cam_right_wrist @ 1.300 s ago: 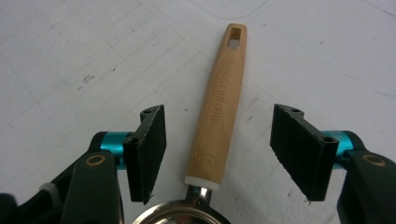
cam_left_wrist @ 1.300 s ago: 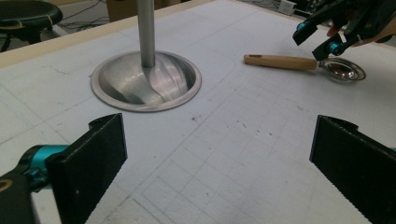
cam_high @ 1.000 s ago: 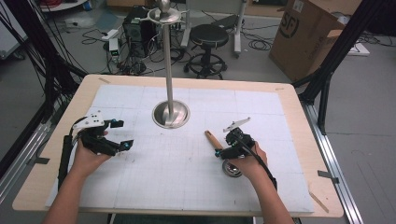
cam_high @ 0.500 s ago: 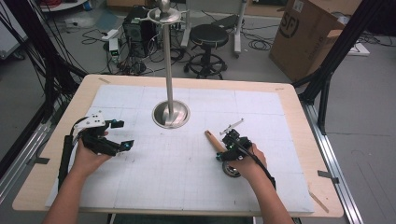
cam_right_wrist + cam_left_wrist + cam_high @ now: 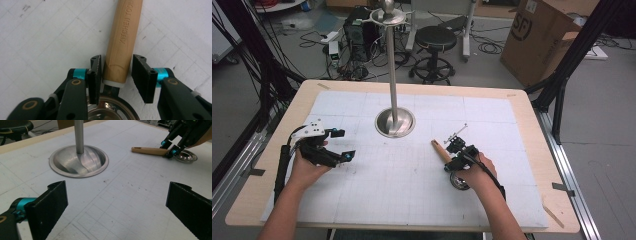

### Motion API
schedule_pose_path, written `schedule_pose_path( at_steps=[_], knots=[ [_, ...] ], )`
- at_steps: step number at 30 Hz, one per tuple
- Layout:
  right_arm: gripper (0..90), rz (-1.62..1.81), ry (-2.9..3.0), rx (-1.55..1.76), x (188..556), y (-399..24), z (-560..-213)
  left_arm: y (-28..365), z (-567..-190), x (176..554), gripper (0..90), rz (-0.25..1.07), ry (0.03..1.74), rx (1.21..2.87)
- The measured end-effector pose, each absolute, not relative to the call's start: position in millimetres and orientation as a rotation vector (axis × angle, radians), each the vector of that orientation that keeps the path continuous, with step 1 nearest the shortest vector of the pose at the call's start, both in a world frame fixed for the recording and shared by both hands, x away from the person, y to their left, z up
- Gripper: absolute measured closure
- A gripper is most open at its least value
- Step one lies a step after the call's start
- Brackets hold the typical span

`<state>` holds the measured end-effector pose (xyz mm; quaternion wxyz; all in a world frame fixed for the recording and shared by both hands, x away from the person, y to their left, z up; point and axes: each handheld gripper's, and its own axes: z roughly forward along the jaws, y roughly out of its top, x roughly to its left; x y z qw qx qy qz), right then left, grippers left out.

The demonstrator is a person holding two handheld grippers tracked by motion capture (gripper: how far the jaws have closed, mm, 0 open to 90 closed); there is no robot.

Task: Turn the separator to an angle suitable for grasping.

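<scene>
Wooden-handled metal kitchen scoop (image 5: 121, 47) lies on white gridded mat (image 5: 412, 190), right of shiny steel pole stand w/ round base (image 5: 395, 122). Right gripper (image 5: 117, 75) straddles handle nr the bowl, jaws not yet clamped. Left gripper (image 5: 115, 207) hovers wide open, well apart.

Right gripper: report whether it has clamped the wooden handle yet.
Not yet: the right gripper is open, its jaws straddling the wooden handle with gaps on both sides.
</scene>
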<state>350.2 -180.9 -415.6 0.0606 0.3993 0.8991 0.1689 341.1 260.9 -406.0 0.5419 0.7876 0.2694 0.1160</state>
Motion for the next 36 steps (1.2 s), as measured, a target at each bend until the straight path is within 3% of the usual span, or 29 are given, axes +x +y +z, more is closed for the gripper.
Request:
schedule_pose_path(
  at_steps=[13, 36],
  knots=[
    [68.8, 0.526, 2.761, 1.113, 348.6, -184.6, -411.0, 261.3, -406.7, 342.0, 4.5, 0.274, 0.644, 1.868],
    [68.7, 0.975, 2.604, 1.023, 343.7, -206.9, -361.7, 264.2, -406.3, 342.3, 4.5, 0.264, 0.633, 1.849]
  ],
)
